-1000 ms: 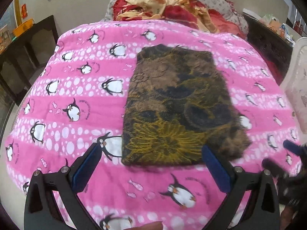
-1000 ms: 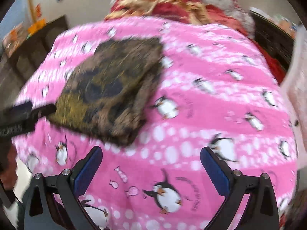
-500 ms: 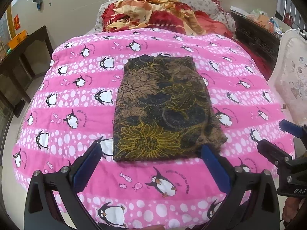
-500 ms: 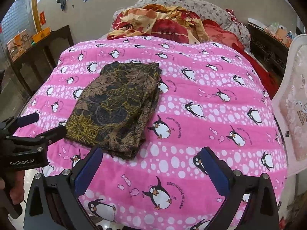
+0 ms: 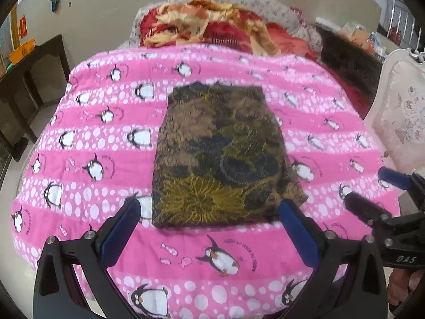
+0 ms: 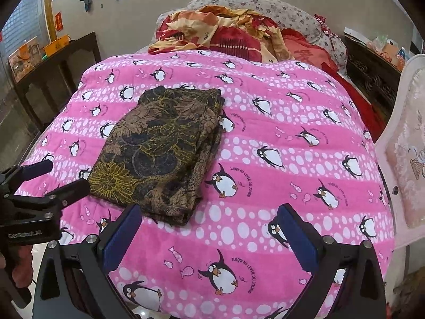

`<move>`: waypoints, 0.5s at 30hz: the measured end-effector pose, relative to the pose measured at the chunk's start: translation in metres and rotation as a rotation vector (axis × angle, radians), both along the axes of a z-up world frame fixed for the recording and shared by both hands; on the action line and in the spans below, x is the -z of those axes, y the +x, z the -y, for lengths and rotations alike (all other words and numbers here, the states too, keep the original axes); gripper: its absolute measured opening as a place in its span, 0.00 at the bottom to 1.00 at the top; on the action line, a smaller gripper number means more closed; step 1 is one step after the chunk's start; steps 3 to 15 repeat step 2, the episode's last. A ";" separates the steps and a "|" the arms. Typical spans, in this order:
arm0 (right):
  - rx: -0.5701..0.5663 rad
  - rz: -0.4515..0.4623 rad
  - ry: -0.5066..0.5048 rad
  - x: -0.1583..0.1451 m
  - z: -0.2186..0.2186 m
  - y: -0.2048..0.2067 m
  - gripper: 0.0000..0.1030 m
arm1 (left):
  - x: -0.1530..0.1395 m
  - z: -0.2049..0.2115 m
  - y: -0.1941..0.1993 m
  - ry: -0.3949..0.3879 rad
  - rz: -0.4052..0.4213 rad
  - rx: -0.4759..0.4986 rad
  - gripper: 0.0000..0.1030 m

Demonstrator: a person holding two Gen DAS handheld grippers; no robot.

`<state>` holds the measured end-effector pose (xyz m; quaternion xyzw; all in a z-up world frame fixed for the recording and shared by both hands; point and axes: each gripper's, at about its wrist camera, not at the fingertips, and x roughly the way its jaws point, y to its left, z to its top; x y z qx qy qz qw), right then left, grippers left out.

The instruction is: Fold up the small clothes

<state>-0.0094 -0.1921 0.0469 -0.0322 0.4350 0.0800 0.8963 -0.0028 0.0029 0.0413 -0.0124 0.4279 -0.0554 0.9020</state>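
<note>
Nearest, left hand-held gripper (image 5: 209, 218) released, blue pads spread wide and empty, hovering over the near edge of the bed. Right hand-held gripper (image 6: 209, 220) likewise released and empty, pads apart, just beside the garment's near right corner. Each gripper visible at the margin of the other's view, held by a hand (image 6: 16, 263).

Beyond the pads, a folded brown floral garment (image 5: 220, 159) lying flat on the pink penguin blanket (image 5: 93, 138), left of the bed's middle in the right wrist view. Long axis running from the near edge toward the headboard; yellow flower print at the near end, stacked layered edges along the right side.

Farther back, a crumpled red and orange quilt (image 6: 225, 34) against a floral pillow (image 6: 279, 13). Dark wooden side table (image 6: 61, 63) at far left.
</note>
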 end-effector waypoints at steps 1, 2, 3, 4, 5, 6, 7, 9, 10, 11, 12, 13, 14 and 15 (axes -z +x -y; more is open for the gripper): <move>-0.002 -0.002 0.003 0.001 0.000 0.000 1.00 | -0.001 0.000 0.000 0.000 0.007 0.004 1.00; -0.004 -0.003 0.003 0.001 -0.001 0.000 1.00 | -0.002 0.000 -0.001 -0.003 0.013 0.010 1.00; -0.004 -0.003 0.003 0.001 -0.001 0.000 1.00 | -0.002 0.000 -0.001 -0.003 0.013 0.010 1.00; -0.004 -0.003 0.003 0.001 -0.001 0.000 1.00 | -0.002 0.000 -0.001 -0.003 0.013 0.010 1.00; -0.004 -0.003 0.003 0.001 -0.001 0.000 1.00 | -0.002 0.000 -0.001 -0.003 0.013 0.010 1.00; -0.004 -0.003 0.003 0.001 -0.001 0.000 1.00 | -0.002 0.000 -0.001 -0.003 0.013 0.010 1.00; -0.004 -0.003 0.003 0.001 -0.001 0.000 1.00 | -0.002 0.000 -0.001 -0.003 0.013 0.010 1.00; -0.004 -0.003 0.003 0.001 -0.001 0.000 1.00 | -0.002 0.000 -0.001 -0.003 0.013 0.010 1.00; -0.004 -0.003 0.003 0.001 -0.001 0.000 1.00 | -0.002 0.000 -0.001 -0.003 0.013 0.010 1.00; -0.004 -0.003 0.003 0.001 -0.001 0.000 1.00 | -0.002 0.000 -0.001 -0.003 0.013 0.010 1.00; -0.004 -0.003 0.003 0.001 -0.001 0.000 1.00 | -0.002 0.000 -0.001 -0.003 0.013 0.010 1.00; -0.004 -0.003 0.003 0.001 -0.001 0.000 1.00 | -0.002 0.000 -0.001 -0.003 0.013 0.010 1.00; -0.004 -0.003 0.003 0.001 -0.001 0.000 1.00 | -0.002 0.000 -0.001 -0.003 0.013 0.010 1.00; -0.004 -0.003 0.003 0.001 -0.001 0.000 1.00 | -0.002 0.000 -0.001 -0.003 0.013 0.010 1.00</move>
